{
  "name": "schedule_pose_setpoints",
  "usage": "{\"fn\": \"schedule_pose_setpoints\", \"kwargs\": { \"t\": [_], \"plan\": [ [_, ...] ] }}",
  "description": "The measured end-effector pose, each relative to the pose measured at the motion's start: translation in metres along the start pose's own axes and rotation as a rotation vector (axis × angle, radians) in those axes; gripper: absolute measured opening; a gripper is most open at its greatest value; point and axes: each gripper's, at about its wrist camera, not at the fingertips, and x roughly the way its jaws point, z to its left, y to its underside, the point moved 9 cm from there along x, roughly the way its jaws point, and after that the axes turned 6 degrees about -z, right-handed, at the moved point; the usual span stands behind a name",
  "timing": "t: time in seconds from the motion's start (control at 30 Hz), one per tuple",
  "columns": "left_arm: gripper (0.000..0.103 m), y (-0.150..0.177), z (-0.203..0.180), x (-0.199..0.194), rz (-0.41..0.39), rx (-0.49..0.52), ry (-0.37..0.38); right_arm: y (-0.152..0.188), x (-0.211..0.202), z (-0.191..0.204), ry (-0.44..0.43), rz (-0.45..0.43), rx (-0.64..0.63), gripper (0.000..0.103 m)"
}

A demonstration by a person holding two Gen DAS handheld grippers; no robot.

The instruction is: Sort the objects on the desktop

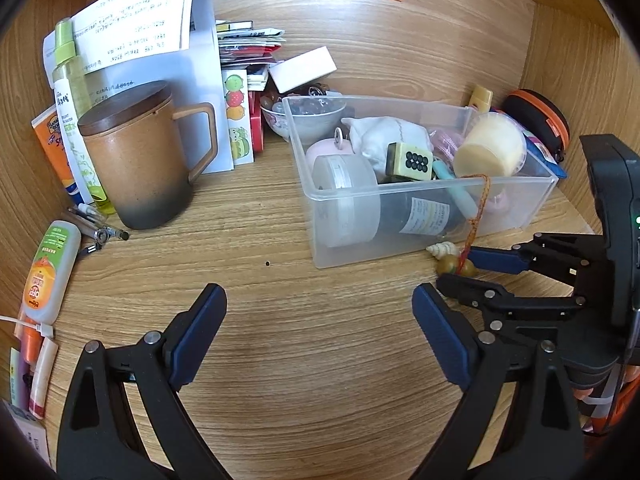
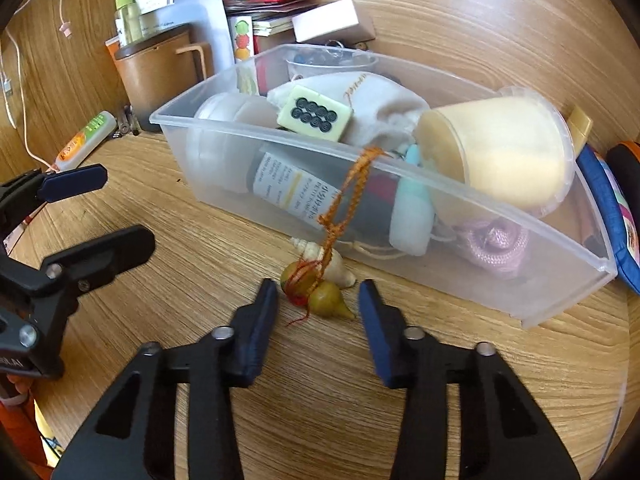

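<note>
A clear plastic bin [image 1: 400, 236] [image 2: 460, 276] on the wooden desk holds a mahjong tile [image 2: 316, 116], a dark bottle [image 2: 288, 188], a yellow cup [image 2: 508, 152], a white cloth pouch and other small items. An orange cord [image 2: 352, 192] hangs over its front wall down to a gourd charm [image 2: 320, 294] and a small seashell [image 2: 320, 258] on the desk. My right gripper [image 2: 318, 300] is open, its fingers on either side of the charm; it also shows in the left wrist view [image 1: 460, 268]. My left gripper [image 1: 320, 308] is open and empty above bare desk.
A brown lidded mug [image 1: 136, 156], a spray bottle [image 1: 72, 96], papers, tubes and pens crowd the left. A stack of booklets and a white box [image 1: 304, 68] sit behind the bin. An orange-trimmed black case [image 1: 540, 120] lies at the right wall.
</note>
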Motion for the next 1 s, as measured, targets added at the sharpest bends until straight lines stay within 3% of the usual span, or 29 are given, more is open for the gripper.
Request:
{"fn": "schedule_pose_setpoints", "kwargs": {
  "t": [0.1,0.27,0.67,0.7,0.8,1.0],
  "plan": [
    [0.095,0.000,-0.004,0.000,0.006,-0.004,0.008,0.001,-0.001,0.002,-0.014,0.000,-0.012,0.025],
    [0.095,0.000,-0.018,0.005,0.032,0.011,0.020,0.004,-0.011,-0.002,-0.022,-0.018,-0.024,0.025],
    [0.095,-0.006,-0.072,0.031,0.083,0.055,0.041,0.009,-0.050,-0.060,-0.020,-0.104,0.048,0.025],
    [0.094,-0.007,-0.076,0.033,0.086,0.057,0.040,0.008,-0.052,-0.064,-0.021,-0.110,0.051,0.025],
    [0.075,-0.006,-0.085,0.040,0.107,0.064,0.038,0.006,-0.058,-0.075,-0.034,-0.130,0.063,0.025],
    [0.070,-0.004,-0.089,0.051,0.143,0.040,0.022,0.003,-0.063,-0.082,-0.056,-0.152,0.053,0.025]
  ]
}}
